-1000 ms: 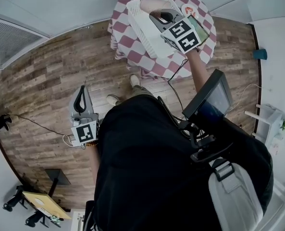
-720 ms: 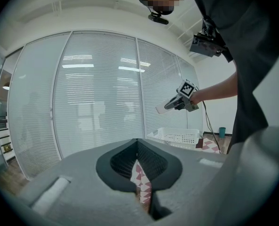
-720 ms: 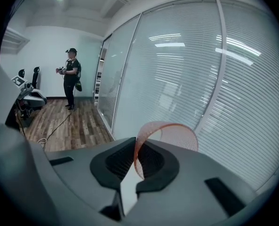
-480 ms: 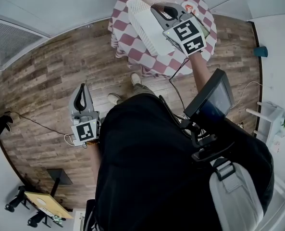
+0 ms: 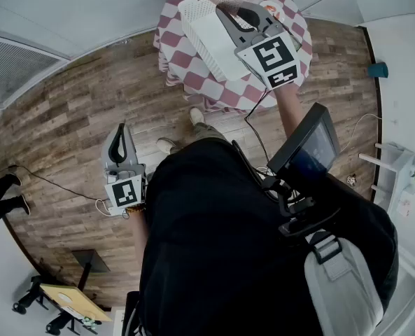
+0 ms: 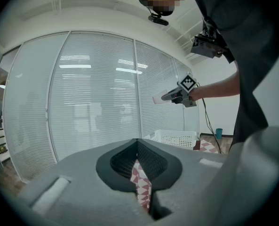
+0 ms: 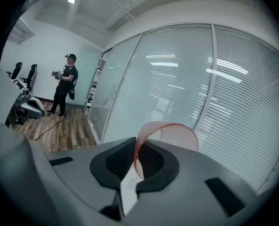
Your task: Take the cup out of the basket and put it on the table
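Grey plastic with dark pads, the left gripper (image 6: 137, 147) hangs low at the person's side over the wooden floor (image 5: 67, 117). Its jaws are together with nothing between them; only checked cloth shows through the slit below. It looks parked out of the way, since so light a thing should need only one gripper.

Farther out, at the end of the outstretched arm, the right gripper (image 7: 136, 154) has its jaws clamped on the cup (image 7: 177, 134). They pinch one wall at the rim, one jaw inside the mouth and one outside. That grip suits a cup that stood open-side up in a deep container, where reaching round the body would be awkward.

The cup is thin and translucent, a pinkish orange with a fine dotted texture, and the blinds behind show faintly through it. It lies on its side, sticking out beyond the jaws. A wall this thin would probably flex under a hard squeeze.

Below it sits the white perforated basket (image 5: 200, 33), and the cup is in the air, well clear of its rim. The basket rests on the round tabletop (image 5: 176, 54) with its red and white checked cloth, where bare cloth beside the basket looks a likely place to set the cup down.
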`<control>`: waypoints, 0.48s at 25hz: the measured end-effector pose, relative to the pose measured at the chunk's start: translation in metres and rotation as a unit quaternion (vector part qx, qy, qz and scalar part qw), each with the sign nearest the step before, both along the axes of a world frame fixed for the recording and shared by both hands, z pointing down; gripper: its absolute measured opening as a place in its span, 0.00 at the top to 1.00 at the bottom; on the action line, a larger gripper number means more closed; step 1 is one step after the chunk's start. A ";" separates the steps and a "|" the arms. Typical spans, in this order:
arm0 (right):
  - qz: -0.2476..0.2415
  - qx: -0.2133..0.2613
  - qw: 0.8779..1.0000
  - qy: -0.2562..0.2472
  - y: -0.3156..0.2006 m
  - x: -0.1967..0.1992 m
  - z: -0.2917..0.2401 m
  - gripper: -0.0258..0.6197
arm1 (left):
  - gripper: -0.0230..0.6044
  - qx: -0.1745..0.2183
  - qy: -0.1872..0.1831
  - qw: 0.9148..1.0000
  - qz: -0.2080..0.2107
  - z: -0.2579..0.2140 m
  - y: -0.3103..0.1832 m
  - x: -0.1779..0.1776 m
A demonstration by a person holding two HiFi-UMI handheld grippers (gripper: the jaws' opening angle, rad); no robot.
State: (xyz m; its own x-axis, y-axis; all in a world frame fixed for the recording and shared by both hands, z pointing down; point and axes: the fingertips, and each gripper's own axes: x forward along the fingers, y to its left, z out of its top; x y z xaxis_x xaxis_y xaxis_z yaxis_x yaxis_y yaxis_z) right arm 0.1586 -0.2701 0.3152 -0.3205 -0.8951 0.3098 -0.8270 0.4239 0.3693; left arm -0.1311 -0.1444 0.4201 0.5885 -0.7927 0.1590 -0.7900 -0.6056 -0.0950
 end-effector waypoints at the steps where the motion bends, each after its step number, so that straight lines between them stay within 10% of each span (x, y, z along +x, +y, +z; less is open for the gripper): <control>1: 0.000 0.004 1.000 0.000 0.001 0.000 -0.003 0.92 | 0.95 -0.001 0.001 1.000 0.001 -0.001 -0.001 0.001; 12: 0.007 0.067 0.998 -0.006 0.014 -0.004 -0.040 0.92 | 0.95 -0.004 0.002 1.000 0.019 0.004 0.001 0.013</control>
State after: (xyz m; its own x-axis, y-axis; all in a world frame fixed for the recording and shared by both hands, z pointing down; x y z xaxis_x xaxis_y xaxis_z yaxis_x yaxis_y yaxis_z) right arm 0.1545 -0.2559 0.2755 -0.3112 -0.9325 0.1832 -0.8372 0.3602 0.4114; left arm -0.1181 -0.1430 0.4240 0.6191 -0.7681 0.1635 -0.7666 -0.6363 -0.0862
